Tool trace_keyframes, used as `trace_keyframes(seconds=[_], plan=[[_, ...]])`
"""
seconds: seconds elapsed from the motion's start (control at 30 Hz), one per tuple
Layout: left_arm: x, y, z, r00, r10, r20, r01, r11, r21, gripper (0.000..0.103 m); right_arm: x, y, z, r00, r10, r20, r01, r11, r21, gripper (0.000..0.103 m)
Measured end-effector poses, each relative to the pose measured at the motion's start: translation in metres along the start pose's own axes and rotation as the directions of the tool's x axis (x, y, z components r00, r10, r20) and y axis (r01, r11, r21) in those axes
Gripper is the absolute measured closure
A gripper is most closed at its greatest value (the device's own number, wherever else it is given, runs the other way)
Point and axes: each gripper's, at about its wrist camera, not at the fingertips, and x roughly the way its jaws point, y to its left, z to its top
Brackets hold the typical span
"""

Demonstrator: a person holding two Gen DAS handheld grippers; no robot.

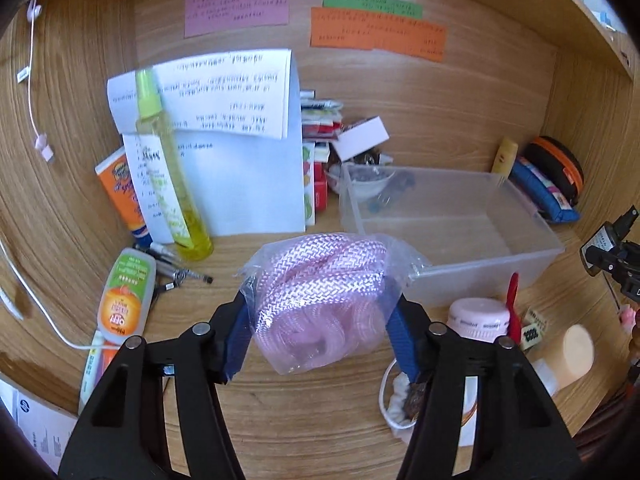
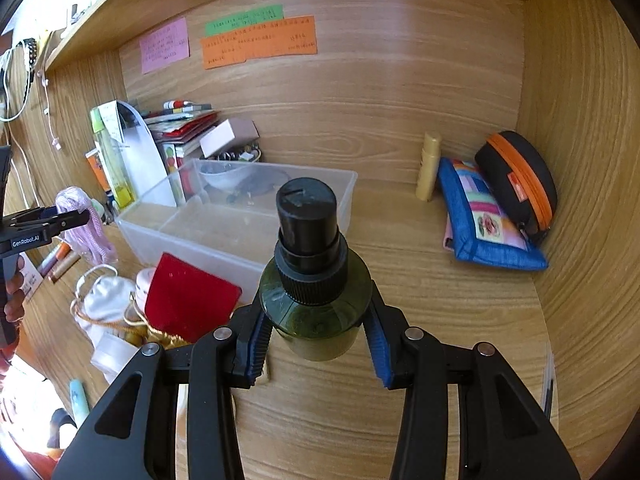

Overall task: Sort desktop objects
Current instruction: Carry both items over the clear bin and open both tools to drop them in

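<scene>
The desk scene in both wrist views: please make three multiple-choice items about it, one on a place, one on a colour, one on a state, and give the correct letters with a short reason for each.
1. Where does the blue pouch lie?
A. inside the clear bin
B. on the desk, right of the clear bin
C. on the upper shelf

2. What colour is the cap of the dark green bottle?
A. black
B. white
C. orange

3. What is the left gripper doing?
A. hanging open over the desk
B. shut on a pen
C. shut on the bagged pink rope

Answers:
1 B, it rests against the black and orange case, apart from the clear bin.
2 A, the cap above the right gripper is black.
3 C, its jaws press the bagged pink rope from both sides.
</scene>
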Motion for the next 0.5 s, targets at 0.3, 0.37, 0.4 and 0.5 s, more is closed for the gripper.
trace_keyframes(seconds=[0.3, 0.37, 0.4, 0.5], plan=[[-0.020, -0.008, 0.030, 0.996, -0.042, 0.076, 0.040, 0.999, 0.018, 0.044, 0.002, 0.001, 0.024, 0.999, 0.029, 0.039, -0.028, 1.000, -0.012, 0.064], [-0.022, -0.011, 0.037, 0.995, -0.053, 0.088, 0.051, 0.998, 0.021, 0.044, 0.003, 0.002, 0.031, 0.998, 0.031, 0.049, -0.030, 0.999, -0.017, 0.064], [-0.023, -0.012, 0.041, 0.994, -0.061, 0.093, 0.059, 0.998, 0.024, 0.044, 0.004, 0.003, 0.035, 0.998, 0.033, 0.053, -0.032, 0.999, -0.019, 0.064], [-0.020, -0.019, 0.051, 0.992, -0.083, 0.100, 0.080, 0.996, 0.035, 0.044, 0.008, 0.004, 0.045, 0.997, 0.048, 0.057, -0.047, 0.999, -0.028, 0.064]])
